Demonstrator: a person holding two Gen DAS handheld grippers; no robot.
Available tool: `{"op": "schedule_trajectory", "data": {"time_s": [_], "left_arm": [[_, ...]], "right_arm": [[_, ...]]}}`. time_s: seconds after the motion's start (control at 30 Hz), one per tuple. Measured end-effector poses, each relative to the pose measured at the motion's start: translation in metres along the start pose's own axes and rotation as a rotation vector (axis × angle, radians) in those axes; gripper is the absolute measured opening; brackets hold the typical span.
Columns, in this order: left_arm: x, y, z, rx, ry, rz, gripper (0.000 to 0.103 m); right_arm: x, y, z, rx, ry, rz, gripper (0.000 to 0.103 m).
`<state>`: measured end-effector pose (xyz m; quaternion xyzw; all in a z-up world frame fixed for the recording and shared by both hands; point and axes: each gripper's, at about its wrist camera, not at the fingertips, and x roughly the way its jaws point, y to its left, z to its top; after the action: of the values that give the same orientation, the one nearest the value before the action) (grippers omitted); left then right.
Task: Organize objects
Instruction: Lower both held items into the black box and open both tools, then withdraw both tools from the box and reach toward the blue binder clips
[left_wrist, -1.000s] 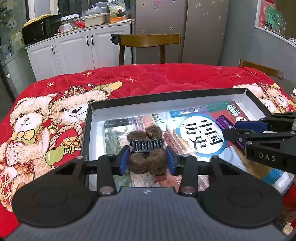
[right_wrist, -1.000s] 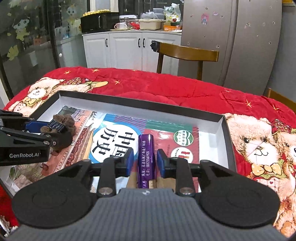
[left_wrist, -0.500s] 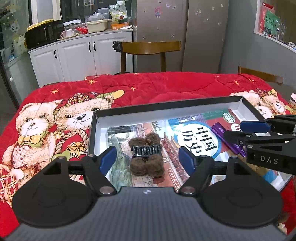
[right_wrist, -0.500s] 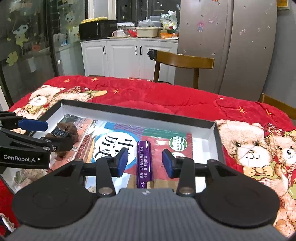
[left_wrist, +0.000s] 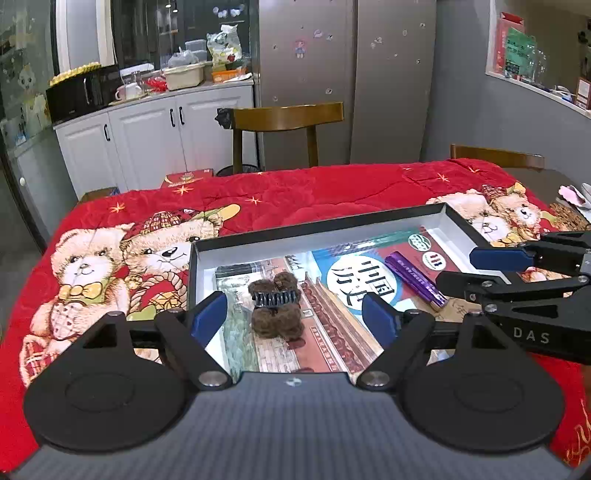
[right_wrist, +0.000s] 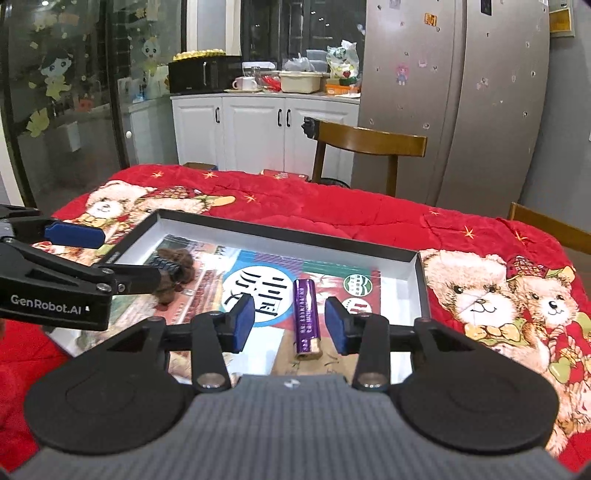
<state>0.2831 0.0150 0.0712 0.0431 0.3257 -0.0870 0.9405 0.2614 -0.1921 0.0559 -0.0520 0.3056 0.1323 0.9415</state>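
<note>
My left gripper (left_wrist: 294, 319) has just spread wide, leaving the furry hair clip (left_wrist: 275, 309) lying in the box (left_wrist: 321, 225). My right gripper (right_wrist: 290, 325) has released the purple tube (right_wrist: 306, 317) (also in the box). I should lift both straight up, clear of everything.

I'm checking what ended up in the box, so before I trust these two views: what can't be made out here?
- Box near edge: both views, hidden behind each camera's own gripper body.
- Fluffy brown hair clip: right wrist view, partly covered by the left gripper; whole only in the left view.
- Purple tube print: too small in either view.
- Dark object at the box's far left: too dim to identify.
</note>
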Motion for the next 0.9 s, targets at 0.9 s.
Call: {"op": "schedule_trajectory", "data": {"time_s": [0.9], "left_arm": [[-0.109,-0.026,-0.041,0.129,-0.054,0.008,0.089]], "right_arm": [[-0.104,0.020,-0.031,-0.053,-0.028,0.017,0.065]]}}
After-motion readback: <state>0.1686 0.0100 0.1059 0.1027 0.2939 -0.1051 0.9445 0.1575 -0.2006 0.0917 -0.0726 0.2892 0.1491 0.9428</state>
